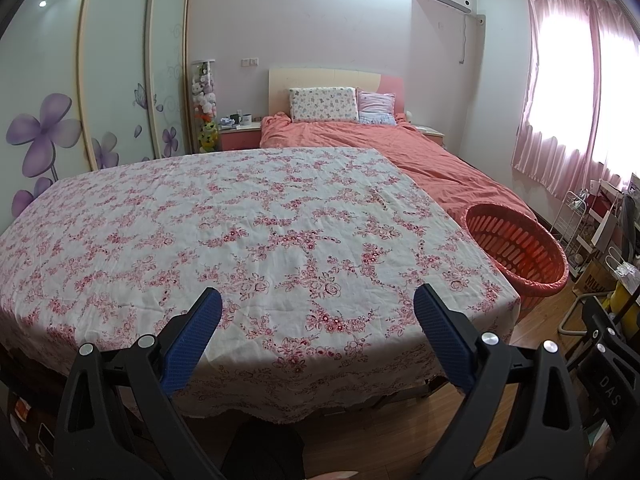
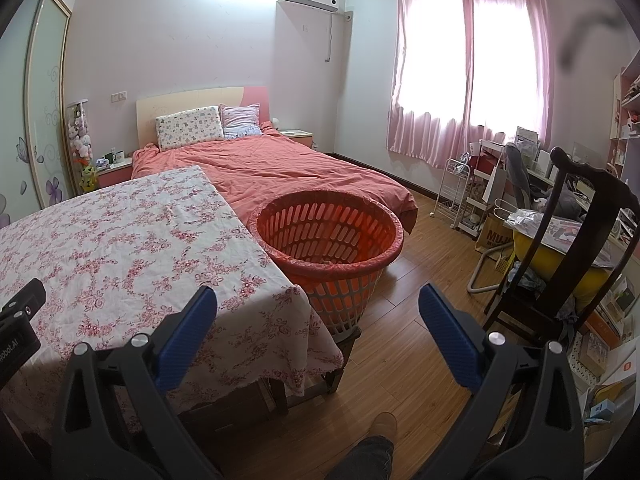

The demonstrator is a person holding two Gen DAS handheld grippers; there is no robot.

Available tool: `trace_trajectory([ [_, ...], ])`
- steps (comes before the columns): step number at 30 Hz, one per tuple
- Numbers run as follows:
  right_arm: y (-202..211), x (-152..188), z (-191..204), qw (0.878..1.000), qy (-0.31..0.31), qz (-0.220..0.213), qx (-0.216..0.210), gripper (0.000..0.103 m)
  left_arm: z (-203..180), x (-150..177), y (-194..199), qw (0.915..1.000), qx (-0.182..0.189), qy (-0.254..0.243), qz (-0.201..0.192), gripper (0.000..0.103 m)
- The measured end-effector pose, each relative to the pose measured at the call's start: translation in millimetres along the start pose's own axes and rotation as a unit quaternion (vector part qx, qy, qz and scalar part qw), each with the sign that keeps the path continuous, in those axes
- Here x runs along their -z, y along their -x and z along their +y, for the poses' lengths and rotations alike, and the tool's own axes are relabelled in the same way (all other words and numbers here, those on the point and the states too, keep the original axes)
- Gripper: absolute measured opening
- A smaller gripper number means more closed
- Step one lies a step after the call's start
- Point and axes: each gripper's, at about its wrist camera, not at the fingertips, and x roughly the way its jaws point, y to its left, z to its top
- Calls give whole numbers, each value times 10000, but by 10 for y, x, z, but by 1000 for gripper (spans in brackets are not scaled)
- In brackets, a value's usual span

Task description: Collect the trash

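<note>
An orange slatted plastic basket (image 2: 328, 240) lined with a red bag stands on the floor at the table's right side; it also shows in the left wrist view (image 1: 516, 248). The table (image 1: 240, 232) wears a white cloth with red flowers, and I see no trash on it. My left gripper (image 1: 318, 300) is open and empty above the table's near edge. My right gripper (image 2: 318, 300) is open and empty, held over the table's near right corner (image 2: 296, 304) and the floor in front of the basket. The left gripper's body (image 2: 18, 320) shows at the right wrist view's left edge.
A bed (image 2: 280, 168) with a salmon cover lies behind the table and basket. A dark wooden chair (image 2: 560, 248) piled with items stands to the right. Shelves, boxes and a wire rack (image 2: 456, 188) line the right wall. Wooden floor (image 2: 400, 340) lies between basket and chair.
</note>
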Motion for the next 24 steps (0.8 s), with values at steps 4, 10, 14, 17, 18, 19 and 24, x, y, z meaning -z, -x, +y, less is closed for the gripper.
trace_trajectory([
  [4,-1,-3,0,10000,4,3,-1,99,6,13,-2,10000,2,0,12,96],
  [10,-2,-4,-1,10000,5,2,-2,99,8,16,-5,10000,-1,0,19,96],
  [14,-3,-7,1,10000,4,5,-2,99,6,30,-11,10000,-5,-3,29,96],
  [17,-2,-6,0,10000,3,5,-1,99,10,31,-29,10000,-8,-2,50,96],
  [18,-3,-6,1,10000,3,6,-3,99,11,33,-27,10000,-14,-2,49,96],
  [19,-3,-7,1,10000,6,7,-4,99,11,33,-31,10000,-14,-2,55,96],
  [24,-4,-11,4,10000,13,10,-9,99,14,32,-30,10000,-12,-2,58,96],
])
